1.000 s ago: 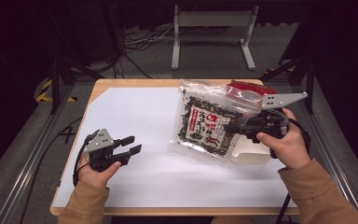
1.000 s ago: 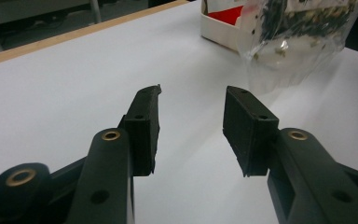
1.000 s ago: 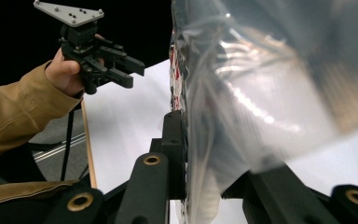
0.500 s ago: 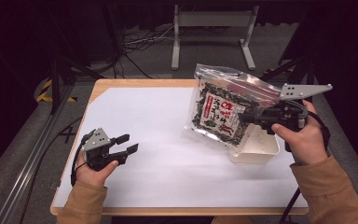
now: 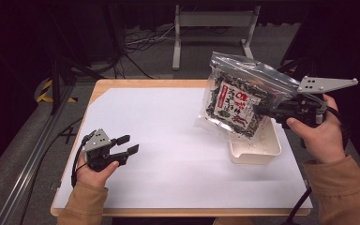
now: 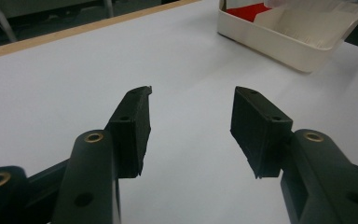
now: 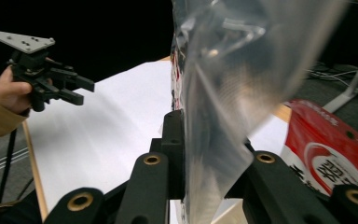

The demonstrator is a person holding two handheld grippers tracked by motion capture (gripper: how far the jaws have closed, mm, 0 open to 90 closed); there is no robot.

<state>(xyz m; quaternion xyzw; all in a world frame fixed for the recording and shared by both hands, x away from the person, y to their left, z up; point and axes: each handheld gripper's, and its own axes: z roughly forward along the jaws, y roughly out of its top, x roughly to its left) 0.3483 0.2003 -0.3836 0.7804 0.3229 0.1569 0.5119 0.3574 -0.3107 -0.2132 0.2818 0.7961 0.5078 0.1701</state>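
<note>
The right gripper (image 5: 262, 108) is closed on a clear plastic bag (image 5: 241, 96), pinching it by the edge nearest the hand. The bag hangs in the air above the table's (image 5: 178, 140) right side, tilted, with its top toward the far edge. Inside it sits a dark packet with a white and red label (image 5: 234, 102). In the right gripper view the clear film (image 7: 223, 93) runs up between the two black jaws, which press on it from either side.

Just beneath the bag, near the right edge of the table, stands a shallow white tray (image 5: 258, 147); the bag's lower corner overlaps the tray's far rim in the high view, and whether they touch I cannot tell. A red packet (image 7: 335, 149) lies in the tray.

The left gripper (image 5: 126, 145) rests low near the front left corner, well apart from the bag. Its jaws have just been opening and stand apart with nothing between them; the left gripper view shows bare white table in the gap (image 6: 191, 126).
</note>
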